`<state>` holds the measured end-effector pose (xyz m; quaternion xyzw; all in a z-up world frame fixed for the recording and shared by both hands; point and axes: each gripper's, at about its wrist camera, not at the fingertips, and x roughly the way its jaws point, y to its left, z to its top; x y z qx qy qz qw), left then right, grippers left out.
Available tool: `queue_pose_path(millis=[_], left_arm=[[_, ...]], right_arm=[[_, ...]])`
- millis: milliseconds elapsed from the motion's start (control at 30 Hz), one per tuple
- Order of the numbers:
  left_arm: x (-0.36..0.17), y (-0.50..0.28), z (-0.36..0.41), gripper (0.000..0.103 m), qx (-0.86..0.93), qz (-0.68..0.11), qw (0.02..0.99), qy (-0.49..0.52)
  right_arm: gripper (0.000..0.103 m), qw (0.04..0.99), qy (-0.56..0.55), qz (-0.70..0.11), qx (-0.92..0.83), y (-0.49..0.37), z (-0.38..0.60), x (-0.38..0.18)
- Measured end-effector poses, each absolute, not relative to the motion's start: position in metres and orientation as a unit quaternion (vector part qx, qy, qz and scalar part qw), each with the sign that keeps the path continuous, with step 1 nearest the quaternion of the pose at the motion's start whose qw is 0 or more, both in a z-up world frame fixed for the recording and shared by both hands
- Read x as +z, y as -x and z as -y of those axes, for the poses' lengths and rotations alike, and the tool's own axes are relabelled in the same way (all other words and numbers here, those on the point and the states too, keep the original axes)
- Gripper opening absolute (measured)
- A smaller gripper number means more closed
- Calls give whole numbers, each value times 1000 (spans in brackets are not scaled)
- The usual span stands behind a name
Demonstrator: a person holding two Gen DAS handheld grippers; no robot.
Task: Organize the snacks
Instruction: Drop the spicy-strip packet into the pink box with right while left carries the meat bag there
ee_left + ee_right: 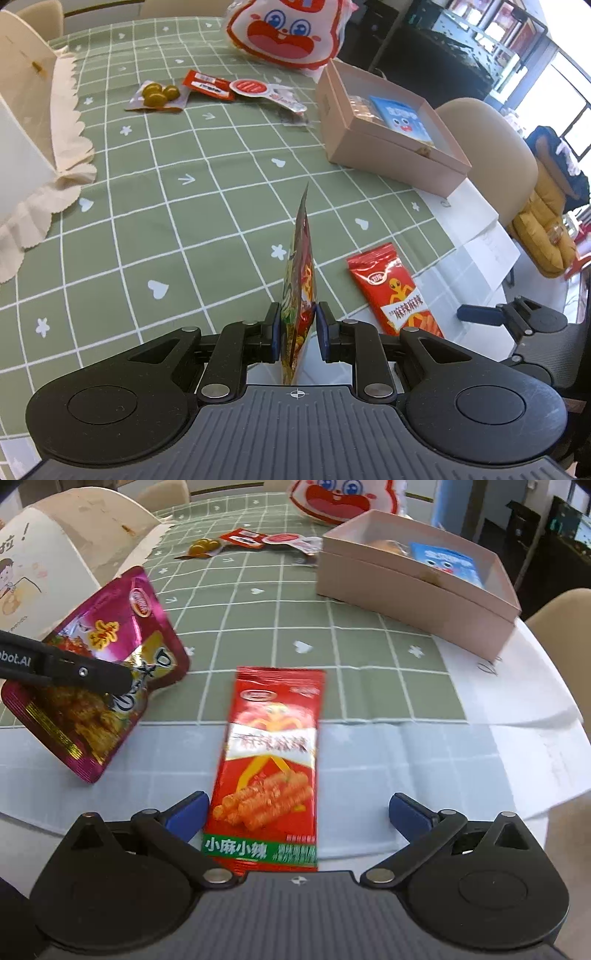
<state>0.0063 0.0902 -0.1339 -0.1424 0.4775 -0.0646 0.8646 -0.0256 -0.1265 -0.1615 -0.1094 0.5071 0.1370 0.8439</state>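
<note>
On the green checked tablecloth (207,206), near its front edge, a long red snack packet (269,771) lies flat, its green-banded end towards the right gripper (297,812). That gripper's blue-tipped tongs stand wide apart on either side of the packet's near end, touching nothing that I can see. To the left, the left gripper (297,330) has its tongs clamped together on a magenta foil pouch (96,672), holding it lifted off the cloth; from its own camera the pouch shows edge-on between the blue pads. Farther back to the right sits an open pink box (417,590) with a blue packet (448,563) inside. Beyond, small loose snacks lie together: a clear pack of green olives (159,95) and a small red sachet (208,85).
</note>
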Motion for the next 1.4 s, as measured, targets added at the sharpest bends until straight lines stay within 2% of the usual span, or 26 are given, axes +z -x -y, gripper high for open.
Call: queue_pose_path(millis=[200, 300, 333, 433, 567, 700, 900, 1000, 1067, 1200, 1333, 1400], left_arm=[[-136, -6, -92, 24, -66, -476, 864, 153], [-137, -7, -92, 24, -67, -478, 863, 151], [-137, -7, -91, 24, -68, -479, 862, 149], [-139, -7, -91, 23, -75, -479, 862, 148], [-141, -4, -89, 23, -107, -475, 858, 164], [-125, -21, -85, 23, -161, -470, 842, 210], [-23, -105, -70, 23, -223, -369, 880, 199], [1, -170, -60, 23, -238, -352, 873, 240], [-2, -215, -50, 23, -235, -354, 864, 268], [-50, -284, -25, 23, -216, -399, 829, 326], [-112, -316, 5, 22, -189, -453, 817, 302], [-130, -323, 11, 25, -176, -471, 816, 285]], right_arm=[[86, 856, 113, -482, 151, 21, 112, -160], [68, 854, 120, -478, 166, 20, 105, -155], [53, 853, 125, -478, 169, 20, 104, -153], [47, 848, 129, -485, 171, 20, 105, -148], [46, 850, 110, -487, 166, 21, 118, -134], [45, 871, 89, -457, 158, 9, 141, -89], [45, 935, 102, -316, 127, -35, 180, 31], [45, 952, 89, -273, 106, -65, 198, 64], [45, 959, 78, -259, 87, -88, 212, 71], [45, 955, 47, -286, 64, -122, 236, 56], [45, 945, 47, -318, 55, -140, 255, 25], [45, 939, 46, -337, 55, -148, 261, 11]])
